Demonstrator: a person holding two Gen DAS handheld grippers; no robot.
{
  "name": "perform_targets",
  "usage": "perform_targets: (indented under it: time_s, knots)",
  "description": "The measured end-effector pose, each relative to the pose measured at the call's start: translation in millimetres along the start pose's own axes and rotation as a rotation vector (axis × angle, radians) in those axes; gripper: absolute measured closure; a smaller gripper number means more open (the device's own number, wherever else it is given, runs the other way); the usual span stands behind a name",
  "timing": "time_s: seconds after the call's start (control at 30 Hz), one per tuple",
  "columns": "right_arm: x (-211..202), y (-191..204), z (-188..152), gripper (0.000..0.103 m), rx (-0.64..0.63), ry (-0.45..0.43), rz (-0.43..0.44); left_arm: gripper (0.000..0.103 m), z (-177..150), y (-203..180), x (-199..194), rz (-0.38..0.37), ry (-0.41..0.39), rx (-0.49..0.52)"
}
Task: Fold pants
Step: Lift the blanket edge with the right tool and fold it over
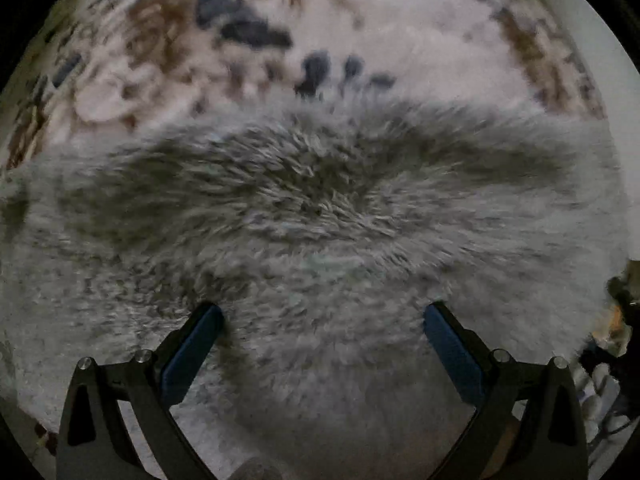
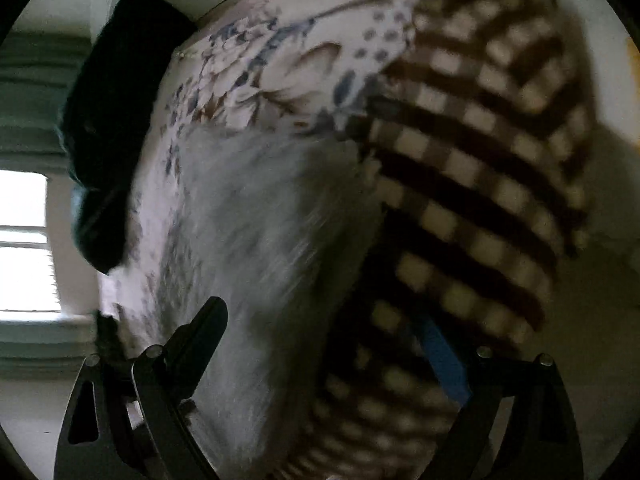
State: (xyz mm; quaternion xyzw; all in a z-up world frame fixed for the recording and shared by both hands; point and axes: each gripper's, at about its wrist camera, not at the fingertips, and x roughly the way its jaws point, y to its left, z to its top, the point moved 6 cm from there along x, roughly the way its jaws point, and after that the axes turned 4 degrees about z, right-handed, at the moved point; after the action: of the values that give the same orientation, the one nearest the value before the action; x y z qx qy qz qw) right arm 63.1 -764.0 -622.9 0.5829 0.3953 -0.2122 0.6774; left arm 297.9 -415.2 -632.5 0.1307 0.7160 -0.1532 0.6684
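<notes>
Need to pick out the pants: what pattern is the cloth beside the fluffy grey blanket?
Dark brown and cream check, clearest in the right wrist view.

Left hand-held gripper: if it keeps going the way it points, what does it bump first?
Most likely the fuzzy grey fabric. The left hand-held gripper is open with nothing between its fingers; the blur hides how near it is.
</notes>
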Motion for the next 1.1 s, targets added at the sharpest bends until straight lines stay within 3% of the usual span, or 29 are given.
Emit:
perform_targets:
  time_s: [0.13,0.37,0.6,0.67,0.7,0.77,0.83,0.93,0.97,1.0,1.03,1.1]
  knots:
    - [30.7,-6.5,5.4,0.004,0.033,-0.03,0.148,0.0,7.7,4.6,17.8,0.008,-0.013,-0.036]
    - [25.8,8.3,17.4,0.002,0.104,-0.079,0.419,0.0,8.8,11.9,21.0,0.025,-0.054,-0.05]
    - [52.8,23.0,19.8,0.004,0.045,-0.022,0.429,0.0,14.7,-5.5,28.4,0.054,-0.022,-0.083]
    - [49.4,35.9,19.1,0.02,0.024,-0.008,0.496,0.0,18.7,-8.3,28.5,0.056,-0.013,-0.086]
    - [49.7,46.7,15.9,0.022,-0.007,0.015,0.521,0.0,19.3,-8.9,28.6,0.055,-0.01,-0.088]
    - [58.2,60.4,9.4,0.022,-0.093,0.045,0.481,0.0,23.9,-9.5,26.8,0.058,-0.007,-0.088]
    - [74.8,58.1,3.7,0.022,-0.092,0.072,0.418,0.0,30.0,-10.5,28.2,0.063,-0.005,-0.089]
    - [89.4,48.4,1.9,0.035,-0.035,0.062,0.383,0.0,33.3,-9.7,30.8,0.07,-0.001,-0.085]
    - [88.9,46.7,2.2,0.046,-0.011,0.047,0.384,0.0,34.3,-10.4,29.3,0.074,-0.001,-0.084]
    - [87.1,45.1,2.1,0.065,0.007,0.034,0.385,0.0,35.0,-11.6,26.0,0.076,-0.006,-0.086]
    - [84.3,44.4,1.6,0.072,0.013,0.017,0.381,0.0,34.0,-11.8,22.9,0.075,-0.011,-0.084]
    - [77.5,48.9,-1.8,0.078,-0.003,-0.008,0.334,0.0,34.5,-13.2,13.8,0.069,-0.032,-0.076]
